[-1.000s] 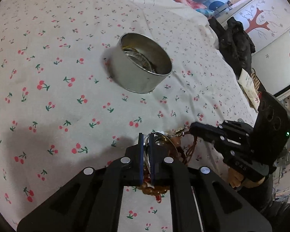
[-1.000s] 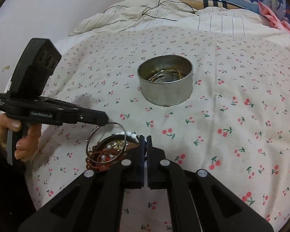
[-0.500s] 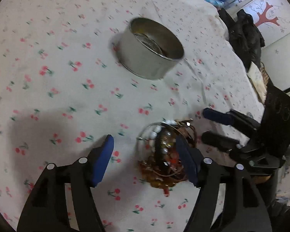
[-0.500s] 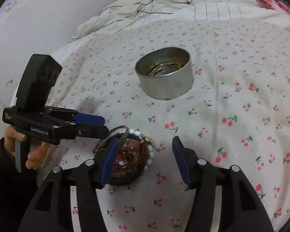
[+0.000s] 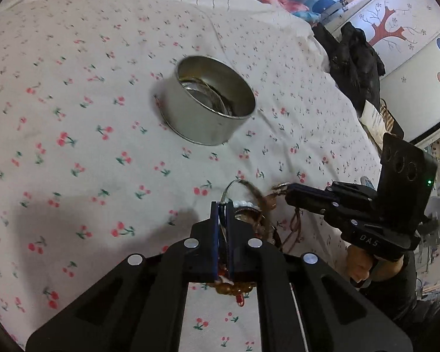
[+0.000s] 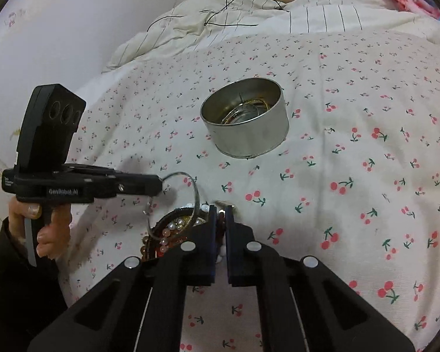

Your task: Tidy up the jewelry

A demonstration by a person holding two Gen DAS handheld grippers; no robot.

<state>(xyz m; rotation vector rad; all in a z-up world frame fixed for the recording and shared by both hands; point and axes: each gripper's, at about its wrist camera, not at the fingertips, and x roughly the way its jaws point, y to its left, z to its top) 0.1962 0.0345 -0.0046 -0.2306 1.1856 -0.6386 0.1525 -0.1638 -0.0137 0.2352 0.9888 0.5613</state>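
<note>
Both my jaws have closed again since half a second ago, when they were spread wide over the pile. My left gripper (image 5: 223,205) is now clamped on a thin silver bangle (image 6: 187,187); in the right wrist view the left gripper (image 6: 158,186) sits at mid left of the frame, pinching the ring at its left edge, and the ring stands up tilted with its lower part dipping into the jewelry pile (image 6: 176,228). In the left wrist view the same bangle (image 5: 228,189) shows as a thin arc just above my closed left jaws, lower centre of frame. My right gripper (image 6: 220,209) has its jaws pinched together on something from the pile; a small brownish piece (image 6: 227,204) pokes out at the tips, and I cannot tell which item it is. In the left view the right gripper (image 5: 287,189) enters from the right edge, with a gold clasp and brown strands (image 5: 264,196) at its tip. The pile (image 5: 258,226) of pearl, amber and brown bead strings lies on the cherry-print bedsheet (image 6: 352,161), low in both frames, mostly behind my jaws. The round metal tin (image 6: 246,120) sits upright above centre in the right view, well apart from the pile, with several thin bangles inside; same tin (image 5: 211,105) sits above centre in the left view. Tin position matches the earlier frames.
</note>
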